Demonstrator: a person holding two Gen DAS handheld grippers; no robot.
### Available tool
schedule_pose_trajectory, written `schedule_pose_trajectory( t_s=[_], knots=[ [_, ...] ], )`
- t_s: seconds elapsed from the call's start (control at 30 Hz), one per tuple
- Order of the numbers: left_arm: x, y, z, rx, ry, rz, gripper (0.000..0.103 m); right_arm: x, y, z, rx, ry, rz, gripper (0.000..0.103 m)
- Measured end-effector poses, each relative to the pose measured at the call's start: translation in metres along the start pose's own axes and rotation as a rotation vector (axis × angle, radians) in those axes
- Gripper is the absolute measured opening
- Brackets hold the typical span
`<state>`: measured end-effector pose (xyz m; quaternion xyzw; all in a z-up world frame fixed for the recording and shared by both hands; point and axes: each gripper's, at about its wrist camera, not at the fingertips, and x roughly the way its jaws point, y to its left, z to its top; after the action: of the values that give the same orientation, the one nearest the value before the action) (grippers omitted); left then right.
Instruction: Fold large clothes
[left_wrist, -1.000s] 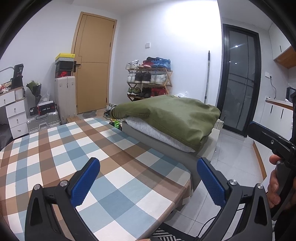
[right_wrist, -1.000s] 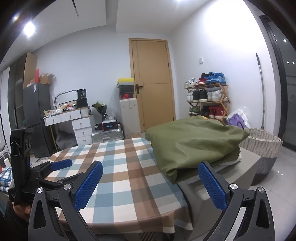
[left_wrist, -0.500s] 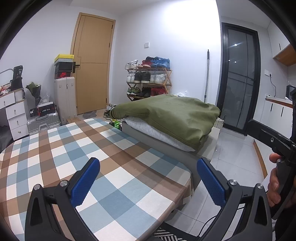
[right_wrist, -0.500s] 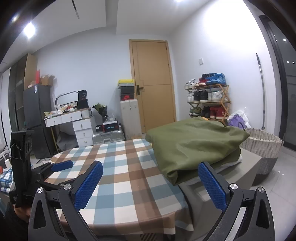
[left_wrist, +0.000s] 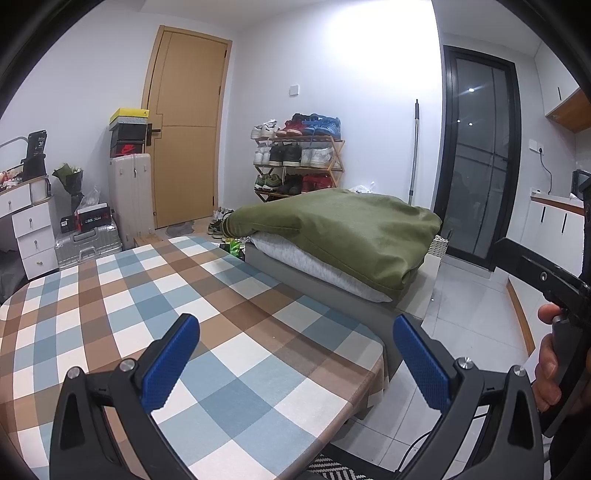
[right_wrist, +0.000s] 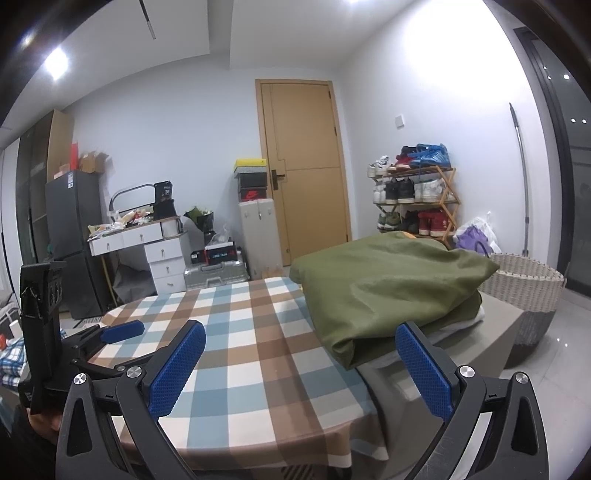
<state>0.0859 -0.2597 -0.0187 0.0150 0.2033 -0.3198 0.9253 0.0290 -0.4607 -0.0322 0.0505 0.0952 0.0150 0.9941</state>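
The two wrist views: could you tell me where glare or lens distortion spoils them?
Left wrist view: the white wall above the shoe rack is blown out, and the door bows with the fisheye. Right wrist view: a ceiling light flares at upper left, the right-hand wall is overexposed, and black vignette fills the corners. The green garment stays sharp in both.

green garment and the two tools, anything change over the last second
Almost nothing: both views drift slightly. Nothing was taken hold of or let go. The left tool and right tool stay open and empty over the checked tablecloth; the green garment lies folded as before.
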Motion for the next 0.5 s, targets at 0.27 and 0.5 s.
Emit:
schedule_pose_trajectory(
  t_s=[0.27, 0.5],
  knots=[
    [-0.0003, 0.0014, 0.0003, 0.004, 0.0, -0.005, 0.102, 0.0009, 0.0013, 0.0002, -0.004, 0.004, -0.001, 0.103],
    [-0.0008, -0.0008, 0.0004, 0.012, -0.001, -0.01, 0.102, 0.0013, 0.0032, 0.0013, -0.009, 0.005, -0.003, 0.103]
  ],
)
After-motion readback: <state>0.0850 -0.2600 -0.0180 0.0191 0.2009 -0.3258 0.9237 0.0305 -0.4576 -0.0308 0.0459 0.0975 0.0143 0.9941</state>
